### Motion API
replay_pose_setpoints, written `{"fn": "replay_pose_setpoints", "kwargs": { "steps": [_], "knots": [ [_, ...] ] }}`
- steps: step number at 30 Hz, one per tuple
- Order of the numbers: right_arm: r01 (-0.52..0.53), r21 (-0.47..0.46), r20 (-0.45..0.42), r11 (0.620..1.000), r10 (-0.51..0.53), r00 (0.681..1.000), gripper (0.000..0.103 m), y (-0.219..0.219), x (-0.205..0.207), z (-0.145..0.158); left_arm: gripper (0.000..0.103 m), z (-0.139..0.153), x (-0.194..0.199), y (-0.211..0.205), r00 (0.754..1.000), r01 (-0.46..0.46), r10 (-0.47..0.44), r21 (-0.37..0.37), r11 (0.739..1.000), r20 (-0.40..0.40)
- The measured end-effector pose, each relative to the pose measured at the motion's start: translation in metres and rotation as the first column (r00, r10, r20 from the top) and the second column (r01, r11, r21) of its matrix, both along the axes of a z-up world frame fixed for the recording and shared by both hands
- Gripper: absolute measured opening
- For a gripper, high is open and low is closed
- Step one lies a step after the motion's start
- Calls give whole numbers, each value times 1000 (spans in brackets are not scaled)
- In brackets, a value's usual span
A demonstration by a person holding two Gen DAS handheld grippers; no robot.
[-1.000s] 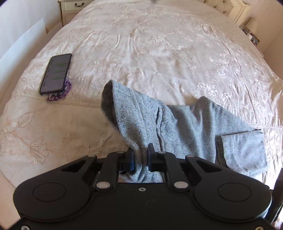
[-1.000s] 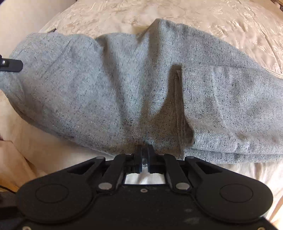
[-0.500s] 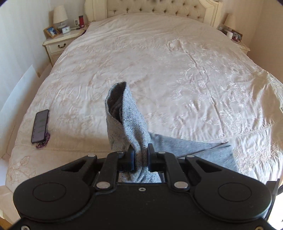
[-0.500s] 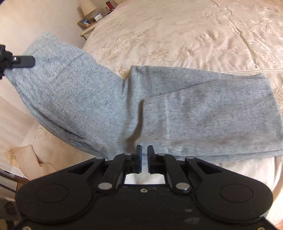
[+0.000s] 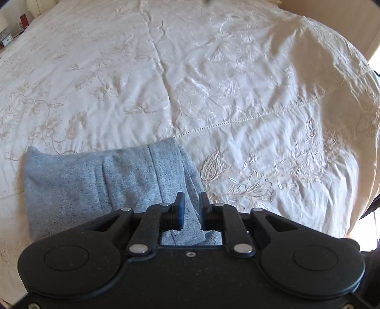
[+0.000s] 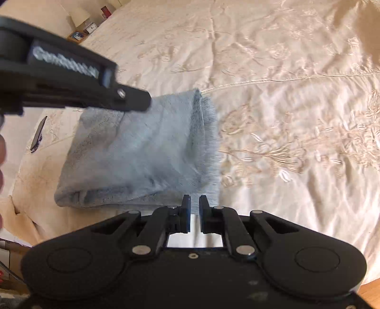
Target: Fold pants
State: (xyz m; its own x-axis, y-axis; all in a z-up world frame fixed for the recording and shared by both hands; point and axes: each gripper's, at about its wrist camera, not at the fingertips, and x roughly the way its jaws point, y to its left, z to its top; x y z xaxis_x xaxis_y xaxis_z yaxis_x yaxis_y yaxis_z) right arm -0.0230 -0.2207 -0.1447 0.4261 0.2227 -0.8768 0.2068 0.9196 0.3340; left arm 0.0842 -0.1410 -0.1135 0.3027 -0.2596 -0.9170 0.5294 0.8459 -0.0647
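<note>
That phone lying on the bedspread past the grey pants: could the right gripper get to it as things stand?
Probably not directly. The phone lies beyond the folded pants, and the left gripper crosses above them on that side. The right gripper, jaws opening, sits at the pants' near edge, so it would have to go around.

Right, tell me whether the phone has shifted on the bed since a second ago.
Cannot tell: the phone lies beside the bedspread's stitched seam as before, but both cameras swung.

Cream embroidered bedspread (image 5: 213, 71) (sunlit) with a nightstand lamp (image 6: 79, 15) behind.
</note>
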Motion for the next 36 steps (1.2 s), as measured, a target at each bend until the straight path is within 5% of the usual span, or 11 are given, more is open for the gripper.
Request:
{"fn": "replay_pose_setpoints", "kwargs": {
  "steps": [6,10,14,16,18,28,29,31,36],
  "knots": [
    [17,-26,30,1000,-16,999,23,-29,-1,8,26,20,-2,45,987,-147,142,57,988,81],
    [8,-26,116,1000,-5,993,30,-31,15,18,25,10,14,99,944,-325,311,136,936,114],
    [-16,-21,144,1000,19,989,34,-19,47,13,25,-32,21,141,916,-398,401,203,895,31],
    [-32,-5,138,999,33,990,35,-13,59,9,25,-63,21,150,920,-362,387,237,901,-64],
    [-42,-5,123,999,42,992,36,-5,69,2,25,-76,13,149,938,-324,344,229,918,-52],
    [-56,8,-8,998,57,998,40,24,93,-36,25,-49,-18,166,966,-244,253,145,959,-47],
    [-65,9,-14,998,66,998,34,25,95,-35,25,-46,-22,168,969,-236,244,135,962,-45],
    [-98,2,1,995,98,995,5,30,94,-29,25,-37,-32,176,974,-216,222,125,968,-42],
    [-73,-85,61,994,78,995,5,27,81,0,25,-9,-40,194,976,-217,216,103,971,22]
  ]
}}
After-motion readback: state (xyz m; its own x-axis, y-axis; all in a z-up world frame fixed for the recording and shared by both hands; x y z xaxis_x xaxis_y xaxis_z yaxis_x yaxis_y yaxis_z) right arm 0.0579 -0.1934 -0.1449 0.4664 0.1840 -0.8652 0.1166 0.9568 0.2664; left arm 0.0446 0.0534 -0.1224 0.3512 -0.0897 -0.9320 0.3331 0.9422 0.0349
